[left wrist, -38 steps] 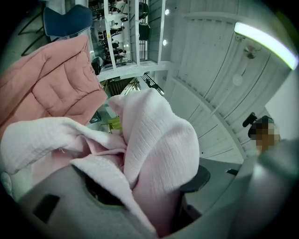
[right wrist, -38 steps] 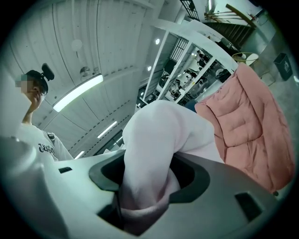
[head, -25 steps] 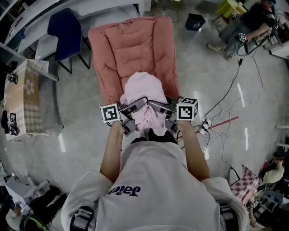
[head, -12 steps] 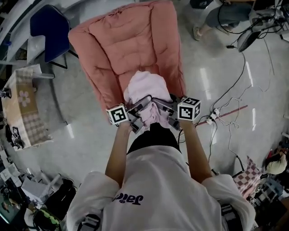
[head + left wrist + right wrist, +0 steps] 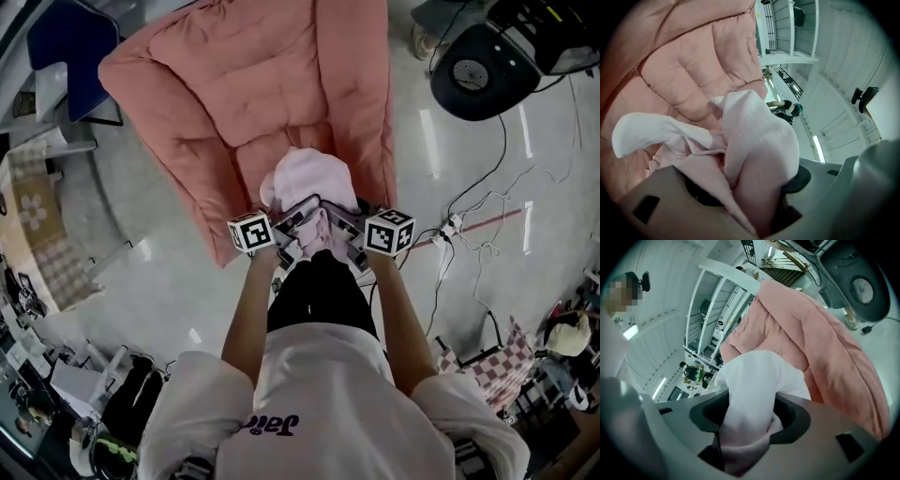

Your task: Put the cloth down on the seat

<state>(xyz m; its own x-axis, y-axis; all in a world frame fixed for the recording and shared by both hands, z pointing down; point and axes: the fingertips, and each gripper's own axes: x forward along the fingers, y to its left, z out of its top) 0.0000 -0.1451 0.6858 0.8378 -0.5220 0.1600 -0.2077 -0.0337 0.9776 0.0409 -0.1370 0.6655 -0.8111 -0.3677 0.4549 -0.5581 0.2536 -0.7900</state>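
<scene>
Now: your left gripper (image 5: 292,217) and right gripper (image 5: 336,220) both clamp bunched pink cloth (image 5: 307,176), held over front edge of seat (image 5: 272,94). Release here, cloth may slide off onto floor (image 5: 169,246).

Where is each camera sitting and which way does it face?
Head view: on the person's head, facing steeply down; shows their torso, forearms, and the left gripper and right gripper holding the cloth over the seat.
Left gripper view: on the left gripper, facing along its jaws at the clamped cloth and seat; only its jaws show.
Right gripper view: on the right gripper, likewise.
Shared: all show cloth and seat.
</scene>
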